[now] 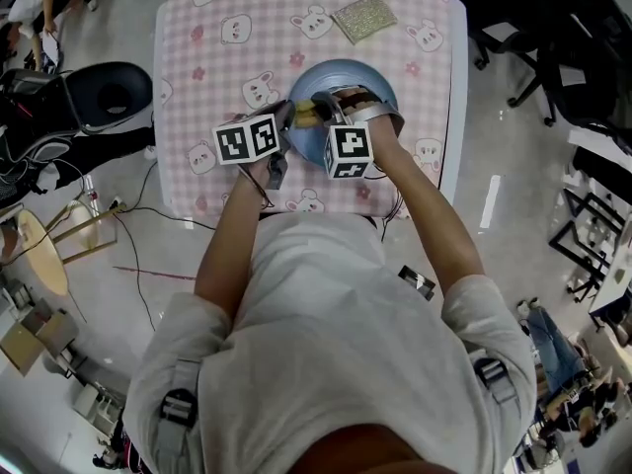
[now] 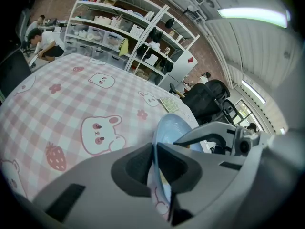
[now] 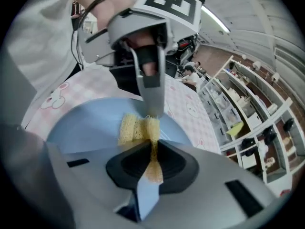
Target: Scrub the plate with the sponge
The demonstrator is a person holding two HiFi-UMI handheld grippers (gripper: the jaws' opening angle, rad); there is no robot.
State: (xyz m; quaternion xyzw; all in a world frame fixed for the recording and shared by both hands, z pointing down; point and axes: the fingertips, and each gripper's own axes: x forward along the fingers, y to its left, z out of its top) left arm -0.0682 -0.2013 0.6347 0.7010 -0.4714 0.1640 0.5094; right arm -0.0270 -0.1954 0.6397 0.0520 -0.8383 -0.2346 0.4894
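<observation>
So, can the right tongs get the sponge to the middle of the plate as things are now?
Probably yes. The right tongs hold the sponge right at the plate, and the left tongs clamp only its rim, so its middle lies bare.

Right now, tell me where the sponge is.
The yellow sponge sits pinched in the right gripper's jaws on the blue plate, mid-table in the head view, beside the left gripper that clamps the plate's rim.
</observation>
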